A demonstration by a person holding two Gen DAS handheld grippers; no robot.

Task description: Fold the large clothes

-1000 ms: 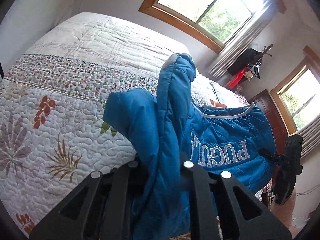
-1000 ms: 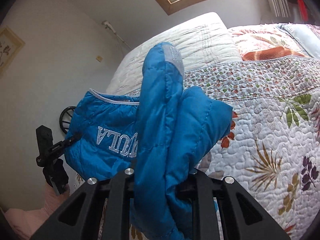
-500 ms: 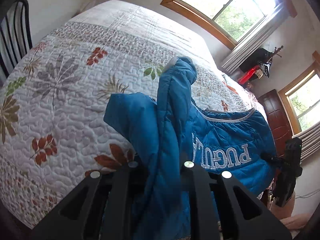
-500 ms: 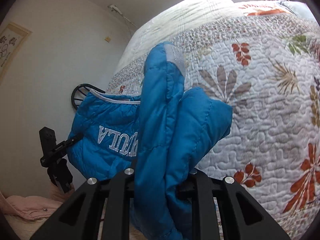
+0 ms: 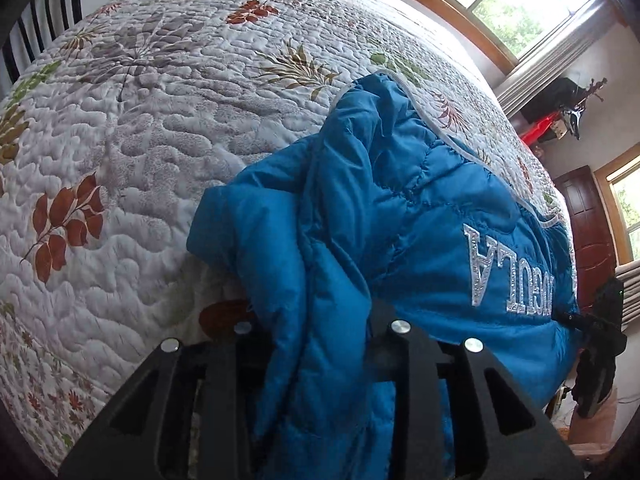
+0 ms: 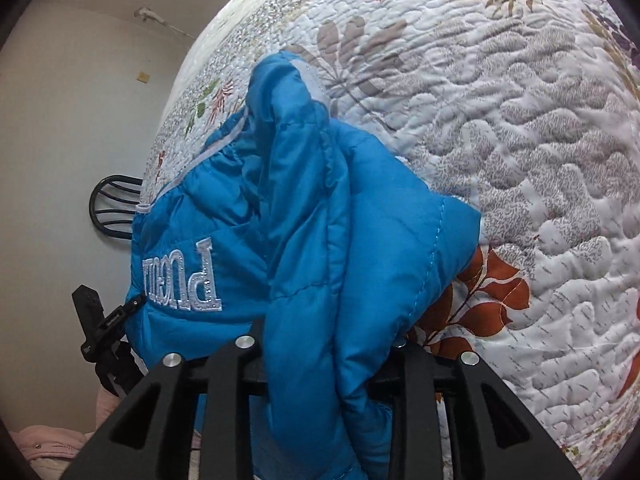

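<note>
Jacket: blue quilted jacket [image 5: 400, 216], stretched between the two grippers over the near part of the bed, its far edge lying on the quilt [image 5: 160, 128].
Left gripper: left gripper [image 5: 320, 344] has its fingers closed on a bunched corner of the jacket, at the left end of the span.
Lettering: silver letters [image 5: 508, 276] read upside down in the left view, so the far edge is likely the hem or the collar; which one I cannot tell.
Right gripper: right gripper [image 6: 324, 348] is clamped on the other bunched corner, at the right end.
Why held so: a grip at each corner probably keeps the jacket spread wide so it lands flat for folding.
Containers: none in view; the bed carries only the jacket.
Chair: dark chair [image 6: 114, 212] stands far left, beyond the bed.
</note>
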